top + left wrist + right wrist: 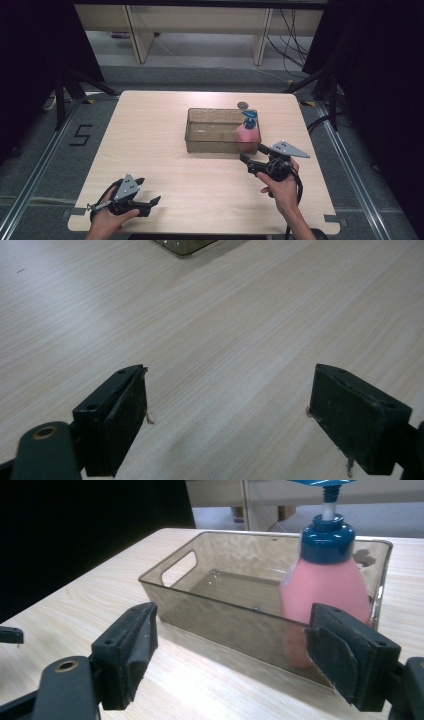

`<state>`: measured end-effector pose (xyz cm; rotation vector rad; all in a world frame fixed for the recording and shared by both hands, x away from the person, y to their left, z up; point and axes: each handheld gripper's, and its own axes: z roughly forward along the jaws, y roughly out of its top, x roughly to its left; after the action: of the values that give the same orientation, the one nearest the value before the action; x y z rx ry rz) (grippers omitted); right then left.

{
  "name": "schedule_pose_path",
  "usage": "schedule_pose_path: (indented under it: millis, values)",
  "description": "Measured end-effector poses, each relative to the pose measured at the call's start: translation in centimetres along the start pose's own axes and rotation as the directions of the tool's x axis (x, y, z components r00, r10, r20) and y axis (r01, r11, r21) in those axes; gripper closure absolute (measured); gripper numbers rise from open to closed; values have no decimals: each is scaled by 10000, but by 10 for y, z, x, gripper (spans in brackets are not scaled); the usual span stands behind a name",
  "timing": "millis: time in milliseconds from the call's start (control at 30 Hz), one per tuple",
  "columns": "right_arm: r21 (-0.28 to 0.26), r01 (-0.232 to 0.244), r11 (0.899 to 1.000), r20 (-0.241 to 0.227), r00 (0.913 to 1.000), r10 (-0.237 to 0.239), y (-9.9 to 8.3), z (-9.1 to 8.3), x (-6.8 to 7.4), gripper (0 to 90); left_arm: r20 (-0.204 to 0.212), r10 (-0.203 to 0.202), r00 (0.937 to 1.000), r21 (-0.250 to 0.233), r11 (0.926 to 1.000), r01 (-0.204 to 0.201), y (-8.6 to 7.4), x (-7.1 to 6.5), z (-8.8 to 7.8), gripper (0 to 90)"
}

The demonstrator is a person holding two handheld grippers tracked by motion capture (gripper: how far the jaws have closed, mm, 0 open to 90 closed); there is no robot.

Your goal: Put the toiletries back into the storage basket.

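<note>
pink bottle with blue pump top standing upright inside the bin, at its right end, right of centre in the high view; seen close in the right gripper view at upper right, tucked against the near wall of the bin. looks set down already, with nothing pinching it. right gripper just below the bin's lower right corner in the high view, jaws spread wide and empty, pointing toward the bin wall, apart from the bottle with the clear wall between. left gripper at lower left of the high view, near the table edge, well apart from the bin; in the left gripper view jaws spread over bare wood, holding nothing, with a corner of the bin at the top edge. small dark round thing on the table just above the bin's far rim, too small to tell what. judging by this: placing of the bottle in the bin appears done, release appears done too. left over, probably only backing the right gripper away, unless the round thing also belongs in the bin; cannot tell from here. rest of the bin floor bare apart from a few specks.
</note>
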<state>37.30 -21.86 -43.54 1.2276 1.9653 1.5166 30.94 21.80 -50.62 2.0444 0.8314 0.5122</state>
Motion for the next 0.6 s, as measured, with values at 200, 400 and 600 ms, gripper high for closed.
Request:
schedule_pose_path:
  millis: [200,400,600]
  values:
    - [-34,21,10000,-182,9998,-21,-1,-1,3,205,45,-174,9998,-33,9998,174,0,-1,1,151]
    - [44,-213,9998,-321,9993,215,-4,-1,7,193,13,-80,10000,-18,10000,80,0,0,0,151]
    - [119,-134,9998,-328,9994,137,-5,-4,7,188,5,-37,10000,-25,10000,37,0,0,0,151]
